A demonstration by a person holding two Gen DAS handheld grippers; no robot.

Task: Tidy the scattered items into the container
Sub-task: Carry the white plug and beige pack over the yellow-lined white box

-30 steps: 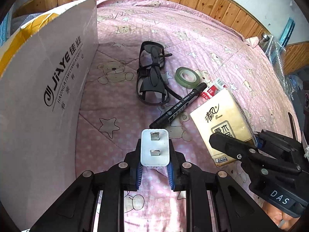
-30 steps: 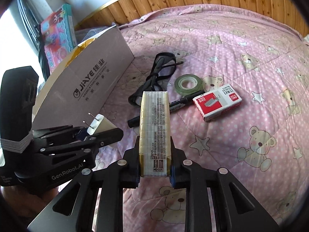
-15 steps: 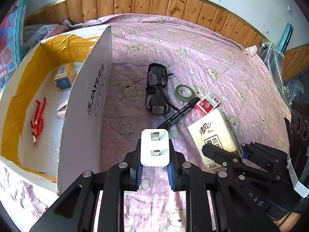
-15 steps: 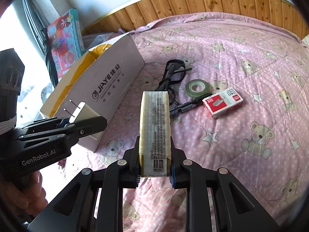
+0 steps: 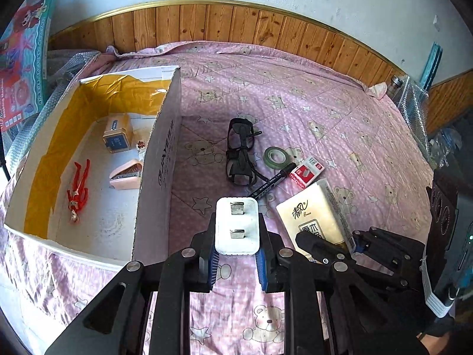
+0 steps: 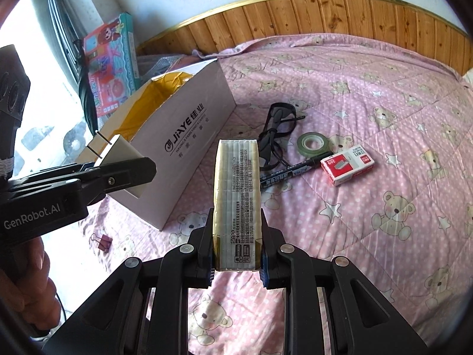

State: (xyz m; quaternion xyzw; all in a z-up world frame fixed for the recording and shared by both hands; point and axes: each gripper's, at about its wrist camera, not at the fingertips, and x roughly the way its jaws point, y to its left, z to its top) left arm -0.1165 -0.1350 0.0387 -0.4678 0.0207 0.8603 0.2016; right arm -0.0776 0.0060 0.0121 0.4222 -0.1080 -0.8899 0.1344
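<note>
The cardboard box (image 5: 159, 159) serves as the landmark, open-topped on the pink bedspread (image 5: 340, 109). Inside it lie a red figure (image 5: 78, 188), a small yellow tin (image 5: 117, 136) and a pale stapler (image 5: 126, 175). Just right of the box's near wall and raised above the bedspread, the left gripper (image 5: 237, 259) has its jaws pinching a white plug adapter (image 5: 237, 225), prongs facing up. Further right of the box, on the bedspread, lie black glasses (image 5: 240, 156), a green tape roll (image 5: 277, 156), a black marker (image 5: 270, 183) and a red staple box (image 5: 307, 171). Right again, the right gripper (image 6: 237, 261) has its jaws clamped on a tissue pack (image 6: 238, 198), lifted clear of the bed.

The step in hand looks like the carry — both held things are up, neither yet over the box. The next move calls for swinging the adapter leftward over the box's wall, lowering it onto bare floor between the items there, then spreading the jaws — the tissue pack following after.
</note>
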